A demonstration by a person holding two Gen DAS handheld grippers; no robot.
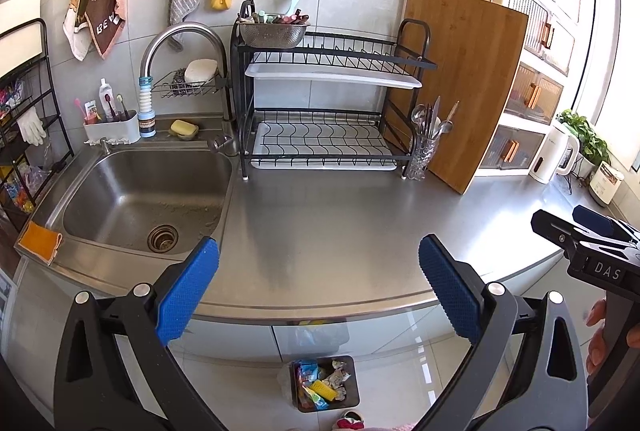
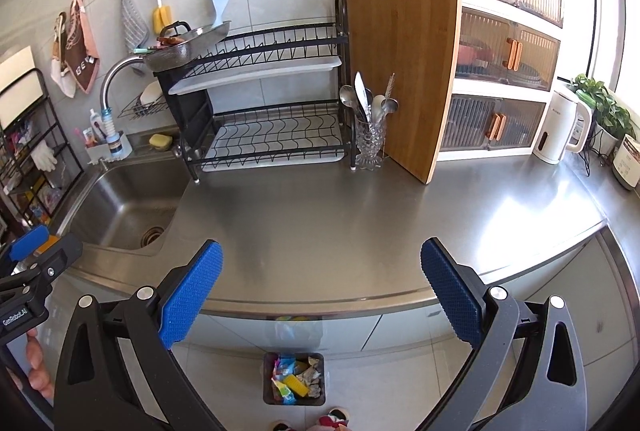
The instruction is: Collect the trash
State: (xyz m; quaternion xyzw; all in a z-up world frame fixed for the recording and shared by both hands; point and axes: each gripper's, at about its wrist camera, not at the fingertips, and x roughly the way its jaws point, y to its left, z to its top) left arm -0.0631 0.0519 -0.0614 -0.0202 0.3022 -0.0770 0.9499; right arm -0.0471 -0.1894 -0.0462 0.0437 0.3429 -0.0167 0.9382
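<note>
A person is holding two grippers side by side over the front edge of a steel counter (image 1: 340, 223), both facing a kitchen wall. The left gripper (image 1: 319, 287) is spread wide with nothing between its blue pads, and the right gripper (image 2: 322, 291) is gaping just as wide and equally empty. The trash, a heap of coloured wrappers and crumpled paper (image 2: 296, 379), is lying in a small dark bin (image 2: 269, 359) on the floor directly below the counter edge, between and beneath both tools. No loose litter is showing on the bare counter or in the sink (image 1: 140, 191), so the collecting is looking largely done. An orange cloth (image 1: 40, 241) is resting on the sink's near corner and probably is not rubbish. Finishing well likely means scanning the counter ends and the floor around the bin for strays, keeping the pads wide on approach, and closing gently on light wrappers so they are not flicked away.
</note>
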